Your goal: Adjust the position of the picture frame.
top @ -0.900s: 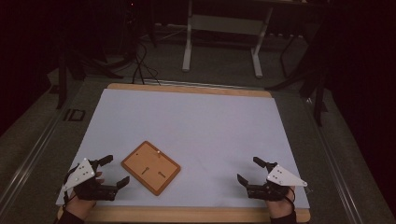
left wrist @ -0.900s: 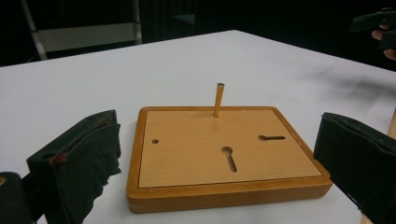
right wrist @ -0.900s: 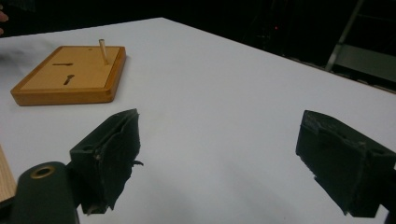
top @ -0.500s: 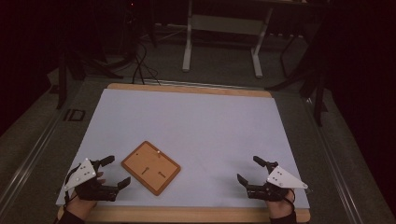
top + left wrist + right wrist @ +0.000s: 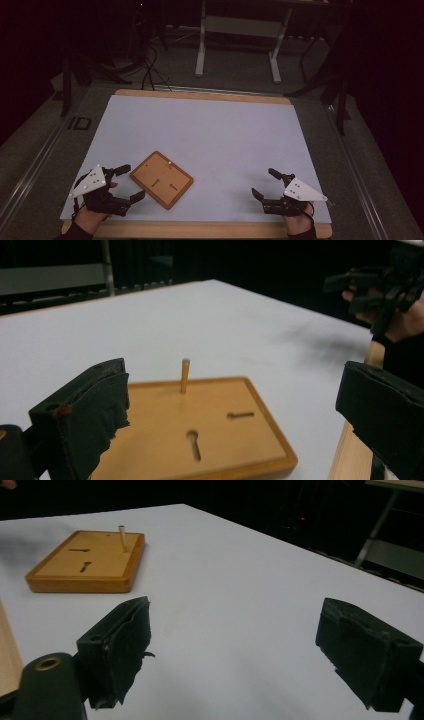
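I see the table (image 5: 210,130) first, a wide pale sheet over a wooden top whose edge shows along the near and far sides. On it, toward the near left, lies my work piece: a flat wooden board (image 5: 161,179) with a raised rim, turned at an angle to the table's edges. Its recessed face carries two keyhole-shaped slots (image 5: 194,444).

My left gripper (image 5: 126,183) sits low at the near left corner of the table, just beside the board's left end, its jaws spread wide with nothing between them; one jaw points past the board's far-left corner, the other toward its near-left edge, and I cannot tell whether either tip touches the wood. From the left gripper view the board lies flat straight ahead between the two black jaws.

My right gripper (image 5: 265,183) rests at the near right, well apart from the board, jaws likewise wide open and empty over bare table.

Smallest of all, a thin wooden peg (image 5: 185,375) stands upright near one corner of the board.
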Motion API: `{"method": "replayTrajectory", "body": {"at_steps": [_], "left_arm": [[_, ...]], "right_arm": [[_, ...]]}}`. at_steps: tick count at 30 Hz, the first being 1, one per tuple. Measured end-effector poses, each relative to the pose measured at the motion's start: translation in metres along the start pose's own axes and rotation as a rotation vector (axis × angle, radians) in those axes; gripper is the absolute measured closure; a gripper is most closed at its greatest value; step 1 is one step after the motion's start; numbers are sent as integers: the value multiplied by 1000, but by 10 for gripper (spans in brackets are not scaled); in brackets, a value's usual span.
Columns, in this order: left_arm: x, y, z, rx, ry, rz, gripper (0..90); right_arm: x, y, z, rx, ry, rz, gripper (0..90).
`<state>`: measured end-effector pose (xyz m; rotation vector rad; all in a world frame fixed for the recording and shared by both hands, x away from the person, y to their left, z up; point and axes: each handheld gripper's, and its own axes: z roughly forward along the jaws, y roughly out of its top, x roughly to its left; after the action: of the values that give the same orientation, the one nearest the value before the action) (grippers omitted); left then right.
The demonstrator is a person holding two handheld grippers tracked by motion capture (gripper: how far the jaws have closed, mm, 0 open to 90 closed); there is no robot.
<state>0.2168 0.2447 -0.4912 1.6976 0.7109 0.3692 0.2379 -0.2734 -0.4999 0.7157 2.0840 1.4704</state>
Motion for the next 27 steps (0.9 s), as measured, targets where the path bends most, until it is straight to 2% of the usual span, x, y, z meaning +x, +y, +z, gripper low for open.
{"method": "replayTrajectory", "body": {"at_steps": [9, 21, 23, 26, 27], "left_arm": [[8, 17, 14, 28, -25, 6, 9], [18, 33, 35, 30, -51, 30, 9], [22, 37, 48, 48, -57, 44, 10], [25, 36, 53, 53, -59, 42, 33], [28, 35, 61, 62, -58, 42, 35]], "right_arm": [[0, 1, -1, -13, 2, 12, 138], [-2, 1, -2, -32, 0, 33, 135], [-2, 1, -2, -33, 5, 40, 136], [-3, 0, -2, -34, 8, 45, 136], [-3, 0, -2, -34, 8, 46, 135]]}}
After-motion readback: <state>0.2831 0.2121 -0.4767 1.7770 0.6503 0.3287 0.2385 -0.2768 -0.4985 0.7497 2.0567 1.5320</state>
